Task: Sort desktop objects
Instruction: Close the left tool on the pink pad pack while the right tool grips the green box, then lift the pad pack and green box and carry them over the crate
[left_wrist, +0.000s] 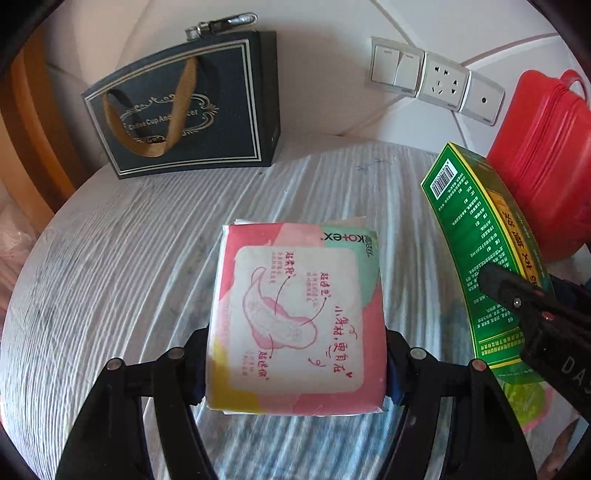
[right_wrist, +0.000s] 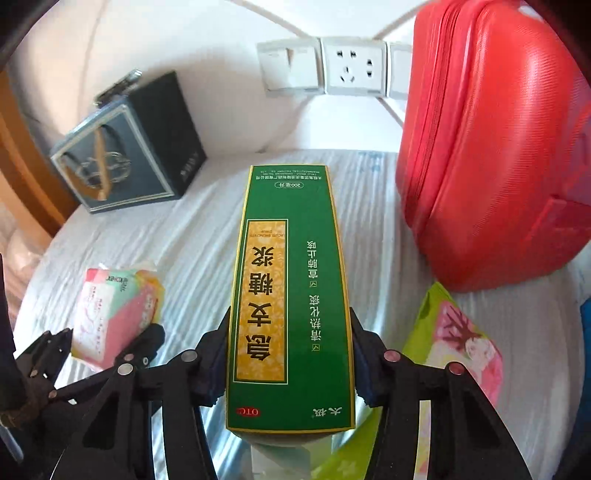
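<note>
My worry was the green medicine box (right_wrist: 290, 295): long, pinched only near its close end by my right tool (right_wrist: 290, 363), it could swing and knock the red case (right_wrist: 495, 147) at the tabletop's (right_wrist: 192, 236) far right edge. My left tool (left_wrist: 297, 365) squeezed the soft pink pad packet (left_wrist: 297, 317) by its sides over the tabletop's middle; it could buckle and slip.

Both grippers are black plastic. The left gripper (left_wrist: 295, 369) has long arms with round silver screws and dark blue pads. The right gripper (right_wrist: 288, 365) looks the same, with reddish screws.
</note>
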